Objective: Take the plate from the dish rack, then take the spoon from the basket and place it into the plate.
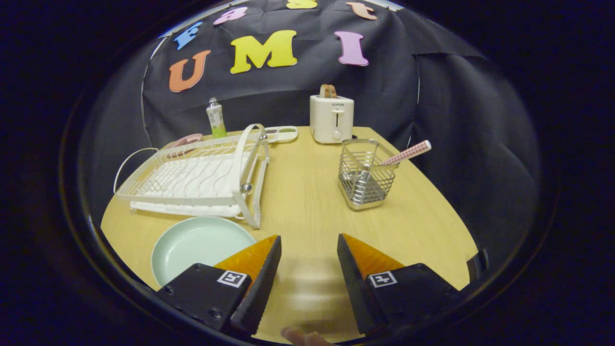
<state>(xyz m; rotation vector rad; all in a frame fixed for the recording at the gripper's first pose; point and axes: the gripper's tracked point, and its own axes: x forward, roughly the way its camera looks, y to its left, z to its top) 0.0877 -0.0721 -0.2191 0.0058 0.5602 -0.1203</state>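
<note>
**Spoon lay ahead and to the right of empty jaws**

The gripper [309, 240] stood with its jaws spread wide, holding nothing, bare tabletop [307, 202] between them. Just beside the left jaw the pale green plate [197, 245] lay flat on the tabletop, out of the dish rack [192, 178] beyond it. The spoon [406, 154] was well ahead and to the right, standing in the wire basket [366, 175]; its checked handle leaned up and away to the right over the rim. By my judgement, the next reach called for going forward-right and gripping across that slanted handle.

bare table [307, 202] ahead | dish rack [192, 178] left | basket [365, 180] right
</note>
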